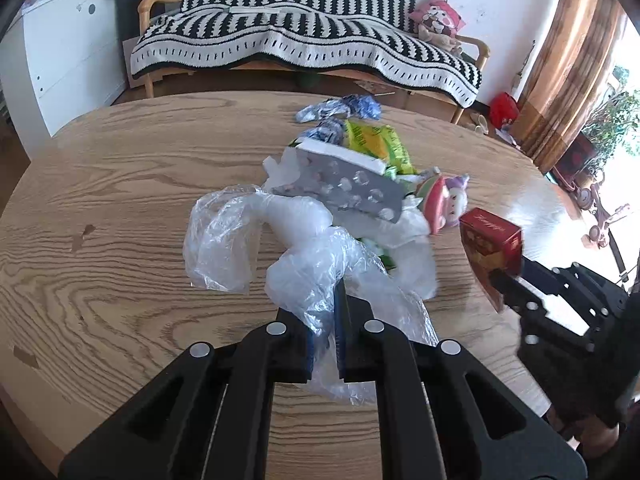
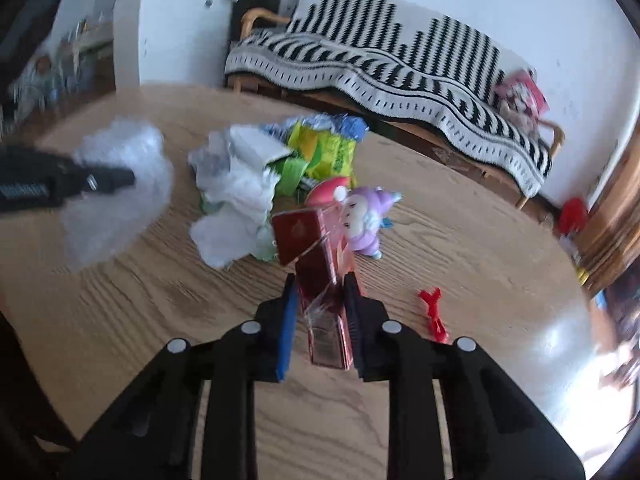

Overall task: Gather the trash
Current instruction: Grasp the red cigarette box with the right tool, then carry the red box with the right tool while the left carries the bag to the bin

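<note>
My left gripper (image 1: 339, 300) is shut on a clear plastic bag (image 1: 256, 248) that trails over the round wooden table (image 1: 120, 208); it shows blurred in the right wrist view (image 2: 120, 200). My right gripper (image 2: 318, 292) is shut on a red carton (image 2: 316, 264), held above the table; it also shows in the left wrist view (image 1: 494, 252). A trash pile lies mid-table: a silver blister pack (image 1: 344, 188), a yellow-green wrapper (image 1: 376, 140), white crumpled paper (image 2: 236, 192) and blue-white wrappers (image 1: 352, 106).
A pink and purple toy figure (image 2: 360, 216) stands by the pile. A red plastic clip (image 2: 434, 312) lies on the table to the right. A sofa with a black-and-white blanket (image 1: 304, 36) stands behind the table, a white cabinet (image 1: 68, 52) at the left.
</note>
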### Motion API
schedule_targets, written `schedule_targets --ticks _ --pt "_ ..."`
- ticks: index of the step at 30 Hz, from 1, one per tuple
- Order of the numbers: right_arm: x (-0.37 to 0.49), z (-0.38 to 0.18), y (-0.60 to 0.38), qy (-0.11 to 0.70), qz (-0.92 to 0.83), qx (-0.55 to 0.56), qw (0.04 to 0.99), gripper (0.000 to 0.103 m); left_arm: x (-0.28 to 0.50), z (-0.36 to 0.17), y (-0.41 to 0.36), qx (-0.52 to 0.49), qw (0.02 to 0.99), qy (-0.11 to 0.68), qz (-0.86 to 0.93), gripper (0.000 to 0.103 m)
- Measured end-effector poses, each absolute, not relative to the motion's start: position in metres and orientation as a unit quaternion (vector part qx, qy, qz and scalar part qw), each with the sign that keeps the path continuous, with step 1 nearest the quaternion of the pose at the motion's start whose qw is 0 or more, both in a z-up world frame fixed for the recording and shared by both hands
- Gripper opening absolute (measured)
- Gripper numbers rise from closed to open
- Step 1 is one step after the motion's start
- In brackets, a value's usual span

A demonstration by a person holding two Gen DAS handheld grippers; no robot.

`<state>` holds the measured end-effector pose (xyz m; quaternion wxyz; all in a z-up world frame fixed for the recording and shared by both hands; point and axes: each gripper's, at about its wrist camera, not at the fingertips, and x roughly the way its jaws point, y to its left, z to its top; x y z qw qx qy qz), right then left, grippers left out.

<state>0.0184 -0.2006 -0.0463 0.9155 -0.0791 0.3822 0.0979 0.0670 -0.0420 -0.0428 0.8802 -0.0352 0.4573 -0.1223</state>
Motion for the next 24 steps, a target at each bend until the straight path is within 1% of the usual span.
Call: schedule_targets --ticks 2,7,12,15,20,24 --pt "0.014 -0.037 -0.228 0.387 0.118 0.007 0.915 0.023 0.064 -0.039 -0.048 -0.035 0.882 0.453 -0.127 0.007" --pt "-0.009 -0.028 -0.278 0.387 0.114 0.116 0.908 0.022 0.052 -0.029 -0.077 -0.036 0.883 0.442 -0.153 0.007" --pt "-0.055 -0.018 -0.330 0.372 0.078 0.165 0.910 0.022 0.037 -0.016 -0.120 -0.027 0.881 0.428 -0.198 0.007" --pt "-0.087 -0.015 -0.367 0.362 0.045 0.181 0.913 0.022 0.021 -0.013 -0.159 -0.015 0.874 0.423 -0.239 0.007" --pt "-0.156 -0.022 -0.435 0.349 -0.034 0.204 0.914 0.022 -0.019 -0.012 -0.247 0.012 0.849 0.419 -0.322 0.007" --pt "-0.228 -0.040 -0.493 0.348 -0.121 0.223 0.902 0.022 -0.062 -0.014 -0.321 0.039 0.818 0.416 -0.396 0.007"
